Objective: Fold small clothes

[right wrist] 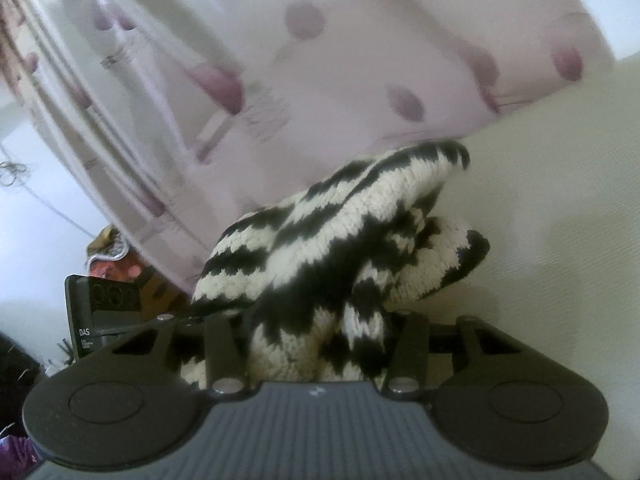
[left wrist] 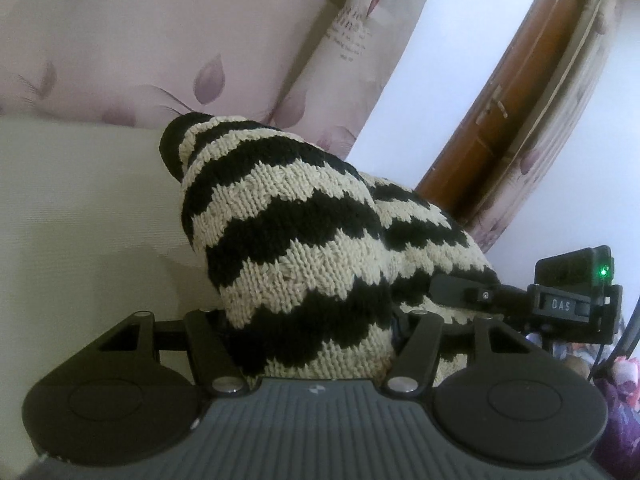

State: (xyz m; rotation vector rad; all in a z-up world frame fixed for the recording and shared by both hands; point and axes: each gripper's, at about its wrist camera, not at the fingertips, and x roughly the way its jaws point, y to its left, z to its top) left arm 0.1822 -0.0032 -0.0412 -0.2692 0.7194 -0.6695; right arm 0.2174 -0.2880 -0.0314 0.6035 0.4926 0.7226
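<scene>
Beyond the sweater [left wrist: 296,240], left view alone shows door [left wrist: 516,96]

Floral curtain [left wrist: 120,40] seen behind off-white surface [left wrist: 80,208]; brown wooden door [left wrist: 516,92] at right, white wall [left wrist: 432,60] between.

Left gripper [left wrist: 312,316] and right gripper [right wrist: 316,320] each clamp knit fabric, raised side by side.

"DAS" on right tool [left wrist: 566,305]; "DAS" on left tool [right wrist: 85,332]; curtain [left wrist: 344,36] script illegible.
</scene>
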